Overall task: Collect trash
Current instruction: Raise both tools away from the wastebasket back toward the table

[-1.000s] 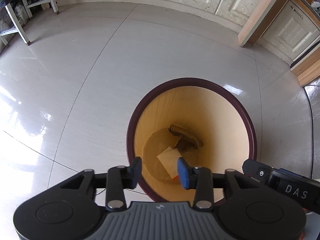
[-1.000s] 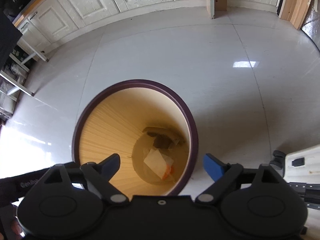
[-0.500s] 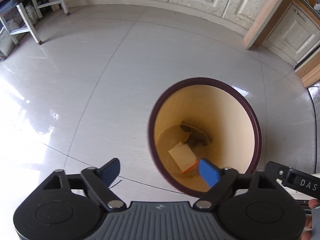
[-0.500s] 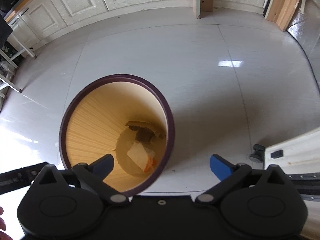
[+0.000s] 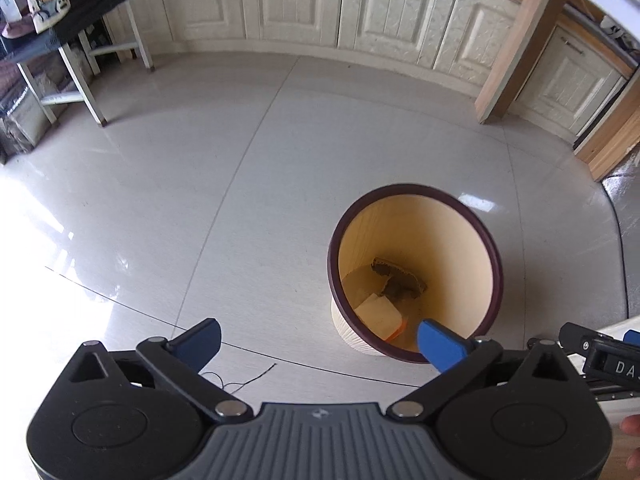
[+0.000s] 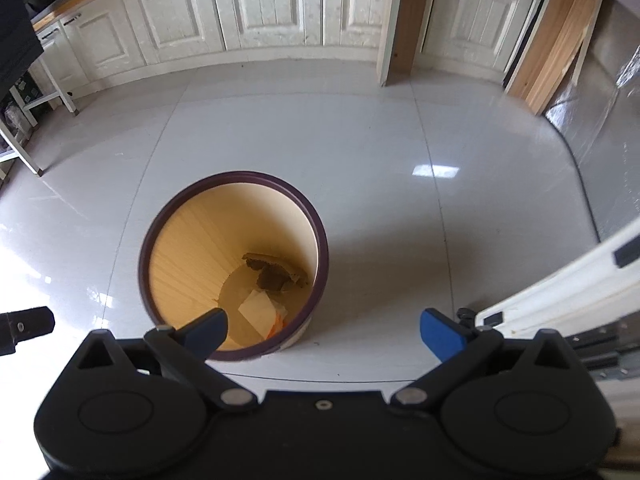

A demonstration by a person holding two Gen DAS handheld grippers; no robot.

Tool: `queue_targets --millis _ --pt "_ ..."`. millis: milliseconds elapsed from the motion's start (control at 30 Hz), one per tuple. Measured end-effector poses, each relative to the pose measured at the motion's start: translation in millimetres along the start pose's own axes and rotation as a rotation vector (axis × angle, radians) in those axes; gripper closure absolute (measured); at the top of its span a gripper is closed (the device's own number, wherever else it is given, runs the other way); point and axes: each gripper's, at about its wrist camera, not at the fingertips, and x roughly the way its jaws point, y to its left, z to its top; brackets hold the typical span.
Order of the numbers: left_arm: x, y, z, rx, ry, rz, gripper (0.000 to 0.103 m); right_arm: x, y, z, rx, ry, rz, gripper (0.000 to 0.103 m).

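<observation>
Left hand-held gripper (image 5: 318, 338) jaws wide apart, empty; right hand-held gripper (image 6: 324, 330) same, both above the floor (image 5: 200, 184) near the trash bin (image 5: 416, 204). Trash sits at the bin's bottom: pale paper wrapper (image 6: 258, 310) and brown crumpled scrap (image 6: 274, 276). We judge both light, soft, crushable; pinch anywhere. Any thin thread (image 5: 248, 380) left on the floor needs a flat low pinch. Bin rim is the only edge nearby; open tile all round; white table legs (image 5: 86, 88) well apart.
</observation>
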Motion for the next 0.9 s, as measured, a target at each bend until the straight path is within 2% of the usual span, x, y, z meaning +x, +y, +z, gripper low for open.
queue_targets --millis 467,900 --pt "-99.9 16.9 -29.8 0.001 -0.132 -0.021 0.0 -121.2 4.1 -20.5 -0.025 -0.136 -0.016 0.0" --pt "-200.0 24.4 -52.1 -0.016 -0.29 -0.049 0.0 -224.0 8.6 -39.6 -0.04 -0.28 -0.004 0.0"
